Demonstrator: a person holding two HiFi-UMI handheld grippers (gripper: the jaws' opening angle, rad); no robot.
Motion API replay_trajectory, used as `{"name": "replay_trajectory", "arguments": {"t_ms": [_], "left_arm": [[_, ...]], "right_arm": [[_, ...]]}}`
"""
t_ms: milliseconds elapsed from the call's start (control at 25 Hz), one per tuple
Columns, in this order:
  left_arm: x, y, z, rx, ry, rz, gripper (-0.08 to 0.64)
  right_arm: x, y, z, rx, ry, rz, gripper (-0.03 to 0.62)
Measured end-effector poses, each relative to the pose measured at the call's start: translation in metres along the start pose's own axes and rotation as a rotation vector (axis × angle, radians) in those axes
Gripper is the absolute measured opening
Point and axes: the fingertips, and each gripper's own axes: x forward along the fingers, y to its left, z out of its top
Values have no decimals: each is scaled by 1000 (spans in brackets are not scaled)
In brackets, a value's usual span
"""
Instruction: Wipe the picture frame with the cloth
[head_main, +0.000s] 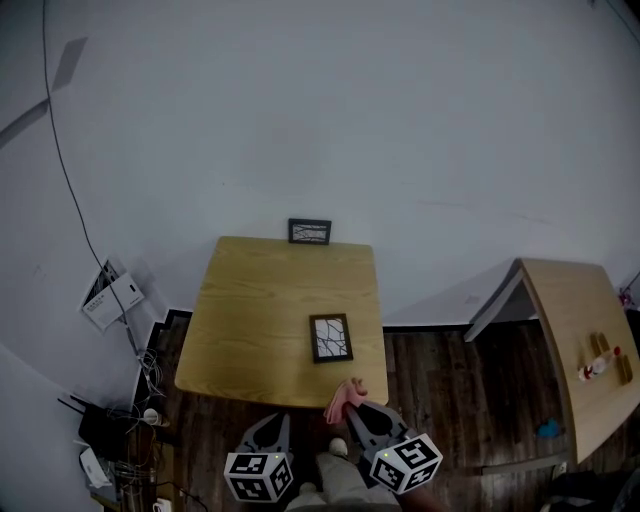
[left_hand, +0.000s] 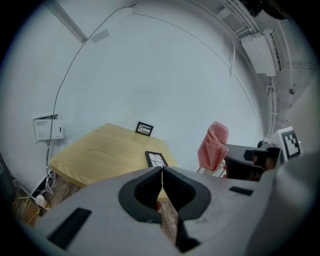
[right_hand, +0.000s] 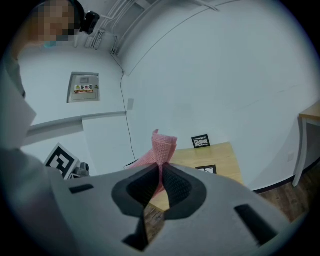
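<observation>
The right gripper (head_main: 358, 406) is clamped on the pink cloth (head_main: 345, 398), whose free end stands up out of the closed jaws in the right gripper view. The left gripper (head_main: 270, 425) is pressed fully together with nothing in it.

In the head view, both sit just off the near edge of the wooden table (head_main: 250, 320). A black picture frame (head_main: 331, 337) lies flat on the table. It is at about 11 o'clock from the cloth and 1 o'clock from the left gripper, and touches neither. A second frame (head_main: 309, 231) stands at the table's far edge against the wall, at 12 o'clock.

Each gripper's cube carries black-and-white square markers. A wall panel (right_hand: 84, 87) in the right gripper view bears a yellow label with characters too small to read.
</observation>
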Motion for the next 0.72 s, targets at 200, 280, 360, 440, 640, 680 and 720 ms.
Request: {"name": "replay_trajectory", "arguments": {"t_ms": [200,280,360,440,640,680,720], "left_arm": [[28,7,6,-20,6,8,5],[44,11,10,-29,15,19,5],[59,14,15,-32,25,32,5],[72,17,20,-35,34,42,5],[105,15,28,-64,60,54,5],[111,15,29,-67,64,58,5],[117,15,30,-69,68,61,5]], "right_arm": [[24,-29,7,1,16,4,15],[36,-40,14,-8,24,18,15],[47,-51,20,-9,34,32,15],[59,-62,27,-5,43,47,15],[87,-87,37,11,71,77,15],[92,-93,38,18,75,82,15],[98,-97,39,23,79,88,15]]}}
